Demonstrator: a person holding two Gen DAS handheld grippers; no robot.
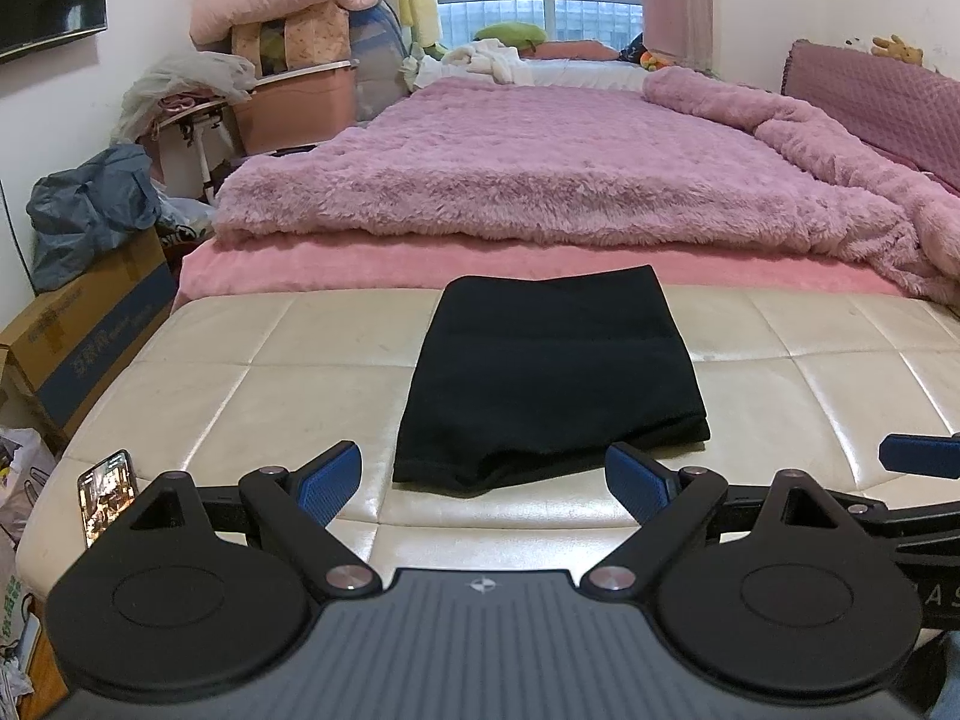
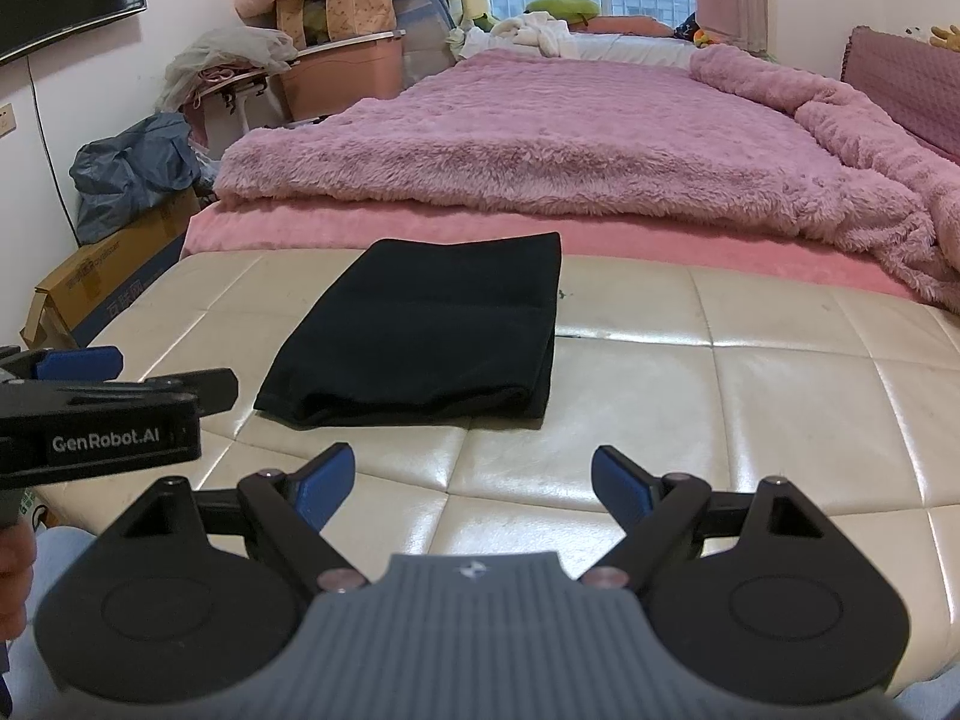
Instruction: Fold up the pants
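The black pants (image 1: 549, 375) lie folded into a compact rectangle on the cream leather bench (image 1: 252, 360); they also show in the right wrist view (image 2: 420, 330). My left gripper (image 1: 483, 480) is open and empty, just in front of the fold's near edge. My right gripper (image 2: 471, 489) is open and empty, in front of and to the right of the pants, over the bench (image 2: 720, 390). The left gripper shows from the side at the left of the right wrist view (image 2: 120, 402). A blue finger of the right gripper shows at the right edge of the left wrist view (image 1: 918, 455).
A phone (image 1: 105, 495) lies on the bench's near left corner. A pink bed with a fluffy blanket (image 1: 540, 168) stands right behind the bench. Cardboard boxes (image 1: 84, 330), bags and stacked bedding stand at the left.
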